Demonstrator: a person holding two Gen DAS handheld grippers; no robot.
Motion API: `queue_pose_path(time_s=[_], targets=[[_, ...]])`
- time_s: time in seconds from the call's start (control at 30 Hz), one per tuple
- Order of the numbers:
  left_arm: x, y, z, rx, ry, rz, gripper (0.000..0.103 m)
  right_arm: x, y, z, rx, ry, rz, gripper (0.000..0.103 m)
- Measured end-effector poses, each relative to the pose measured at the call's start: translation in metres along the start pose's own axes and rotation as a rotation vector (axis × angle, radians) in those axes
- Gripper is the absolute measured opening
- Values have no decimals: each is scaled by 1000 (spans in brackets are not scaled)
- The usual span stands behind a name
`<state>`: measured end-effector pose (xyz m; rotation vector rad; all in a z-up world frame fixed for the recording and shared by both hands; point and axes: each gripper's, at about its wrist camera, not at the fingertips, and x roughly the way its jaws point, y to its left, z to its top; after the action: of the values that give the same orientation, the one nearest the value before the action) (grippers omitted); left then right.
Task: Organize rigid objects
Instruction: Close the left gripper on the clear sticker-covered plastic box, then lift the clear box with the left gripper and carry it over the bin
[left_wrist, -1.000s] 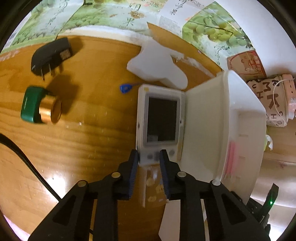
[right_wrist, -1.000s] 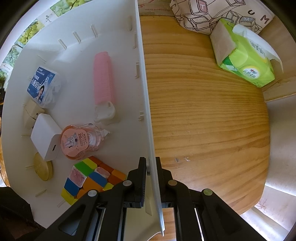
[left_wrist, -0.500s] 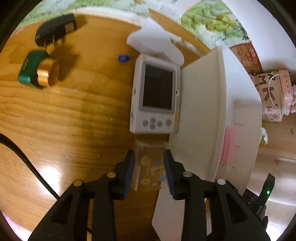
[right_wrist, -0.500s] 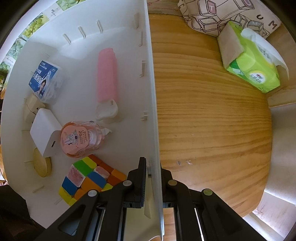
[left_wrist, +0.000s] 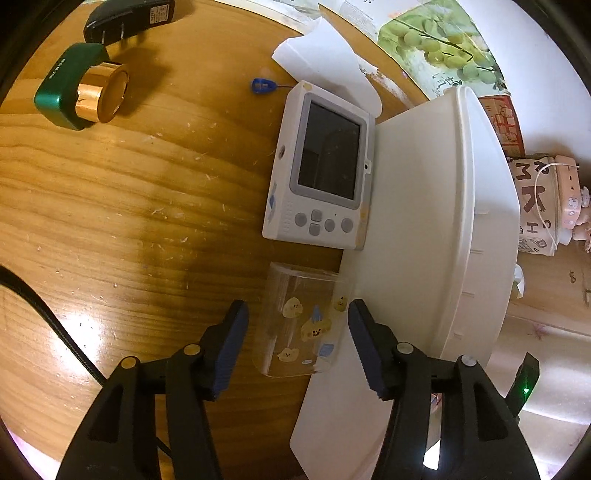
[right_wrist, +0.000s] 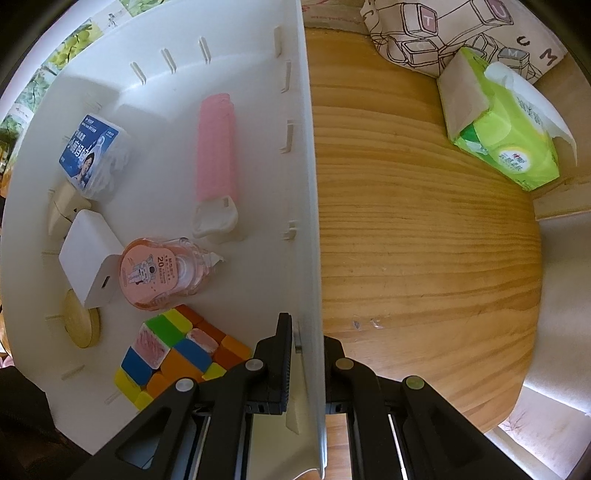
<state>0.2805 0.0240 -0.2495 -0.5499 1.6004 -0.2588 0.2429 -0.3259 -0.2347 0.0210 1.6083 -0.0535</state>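
Straddling the clear sticker-printed cup (left_wrist: 301, 325) at lower centre, your left gripper (left_wrist: 297, 345) has its tongs wide apart, touching nothing. Your right gripper (right_wrist: 304, 363) is clamped on the white bin's wall (right_wrist: 308, 206). White handheld device (left_wrist: 321, 166): mid-frame, just above the cup, against the bin. Green-and-gold cylinder (left_wrist: 83, 92) and black charger (left_wrist: 129, 18): upper left. Inside the bin: puzzle cube (right_wrist: 173, 350), pink bottle (right_wrist: 218, 147).

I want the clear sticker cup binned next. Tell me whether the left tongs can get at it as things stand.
Probably yes. The left tongs are open, with the clear cup lying on its side between the fingers. Nothing sits between them; only the white bin wall crowds the right finger.
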Motion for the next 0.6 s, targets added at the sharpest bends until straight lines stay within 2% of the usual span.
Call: queue_pose_path(time_s=[0.07,0.27,0.33,0.4,0.6], targets=[[4,0,1,-11,14,-14,53,0,1,0,5,-2,-1,8],[6,-4,4,-16,10,0,51,-1,0,-1,16,-4,-3,8],[4,-8,3,-6,4,19,47,-1,-1,-1,15,-3,-3,8],[-4,-11,0,8,-12,41,39,-1,-1,-1,12,1,-6,8],[-17,-14,0,20,-15,49,33,-2,-1,-2,8,3,-7,8]])
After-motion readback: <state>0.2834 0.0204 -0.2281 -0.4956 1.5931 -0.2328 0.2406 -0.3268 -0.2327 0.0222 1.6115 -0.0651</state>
